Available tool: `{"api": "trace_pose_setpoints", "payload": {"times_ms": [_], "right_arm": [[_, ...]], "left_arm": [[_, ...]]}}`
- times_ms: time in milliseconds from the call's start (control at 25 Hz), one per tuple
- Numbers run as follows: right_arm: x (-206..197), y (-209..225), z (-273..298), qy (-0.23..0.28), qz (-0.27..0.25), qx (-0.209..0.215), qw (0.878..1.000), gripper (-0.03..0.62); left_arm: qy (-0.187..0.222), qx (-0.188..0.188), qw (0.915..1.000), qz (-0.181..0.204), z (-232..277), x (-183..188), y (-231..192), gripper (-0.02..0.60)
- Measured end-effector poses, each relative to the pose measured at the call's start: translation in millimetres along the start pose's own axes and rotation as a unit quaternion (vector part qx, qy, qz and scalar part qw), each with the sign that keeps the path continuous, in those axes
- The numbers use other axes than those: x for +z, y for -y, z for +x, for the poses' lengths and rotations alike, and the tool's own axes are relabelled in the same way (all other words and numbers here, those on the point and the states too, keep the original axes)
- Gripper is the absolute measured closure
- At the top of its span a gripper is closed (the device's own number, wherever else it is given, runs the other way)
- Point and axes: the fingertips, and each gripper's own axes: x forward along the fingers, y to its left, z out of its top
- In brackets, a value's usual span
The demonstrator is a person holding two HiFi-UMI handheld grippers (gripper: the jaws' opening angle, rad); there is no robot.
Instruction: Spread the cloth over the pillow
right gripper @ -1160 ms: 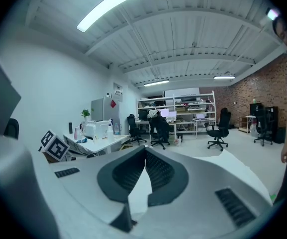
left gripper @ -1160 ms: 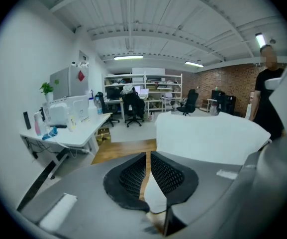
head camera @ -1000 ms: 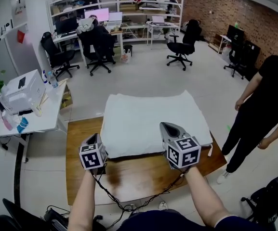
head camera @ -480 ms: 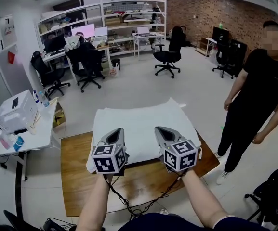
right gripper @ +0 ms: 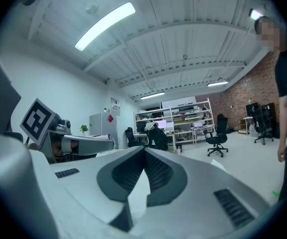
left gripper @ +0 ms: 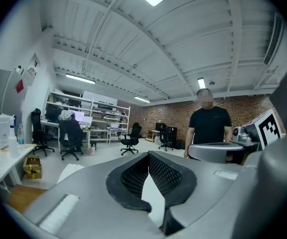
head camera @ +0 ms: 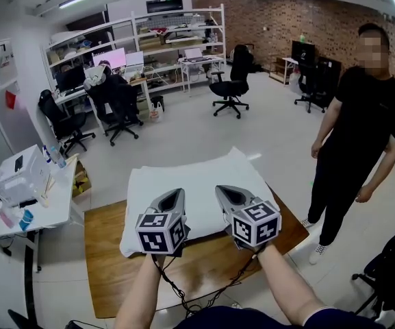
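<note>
Left gripper: jaws clamped on the near edge of the cloth.
Right gripper: likewise pinching that edge, close alongside.
Cloth: white, near edge held up, the rest lying across the table; pillow not distinguishable beneath it.
Step, judged: lifting to spread.
Next: part the hands, carry the edge across, lay it flat.
Person: standing beyond the table.

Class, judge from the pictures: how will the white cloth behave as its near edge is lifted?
Probably floppy: the cloth lies draped with soft, rounded edges. Likely light: only a thin fold shows between the left gripper's shut jaws.
</note>
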Motion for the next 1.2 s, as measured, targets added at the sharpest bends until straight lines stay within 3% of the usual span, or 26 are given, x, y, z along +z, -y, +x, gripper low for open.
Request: {"api": "trace_pose_setpoints", "payload": {"times_ms": [1200], "right_arm": [[6,-2,2,-0.007,-0.018,0.016,1.000,0.579]], "left_arm": [[-0.010,0.001,0.9999,-0.006,2,-11,1,0.572]]}}
